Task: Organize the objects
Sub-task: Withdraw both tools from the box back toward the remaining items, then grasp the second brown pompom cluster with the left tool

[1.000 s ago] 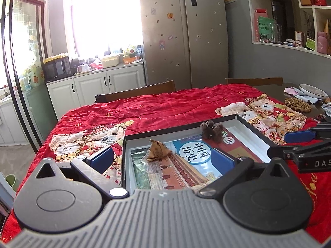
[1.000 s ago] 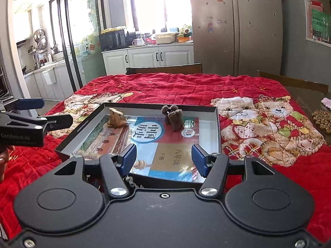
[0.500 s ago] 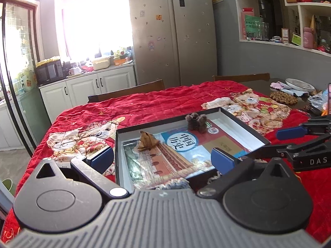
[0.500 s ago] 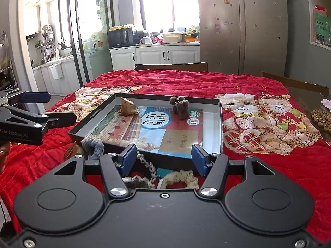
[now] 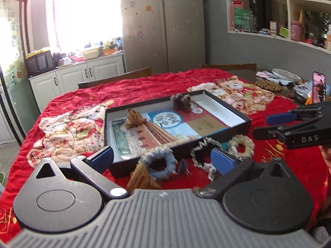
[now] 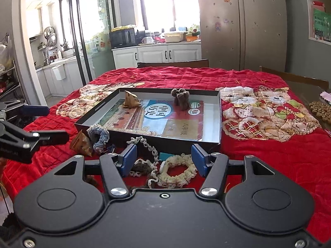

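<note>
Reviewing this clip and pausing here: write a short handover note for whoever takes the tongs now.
Left tongs: open, empty, above the blue scrunchie.
Right tongs: open, empty, above the cream scrunchie.
Tray: holds a book, a brown wrapped piece and a dark scrunchie.
Left on the red cloth, in front of the tray: blue, cream and lacy scrunchie, a brown packet, small clips.
Done: two items in the tray. Left: the front pile, judging by the layout.

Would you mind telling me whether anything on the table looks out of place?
Yes: several scrunchies, cream, grey-blue and dark lace-edged, lie loose on the red cloth by the black tray's near wall, not inside with the brown scrunchie.
</note>
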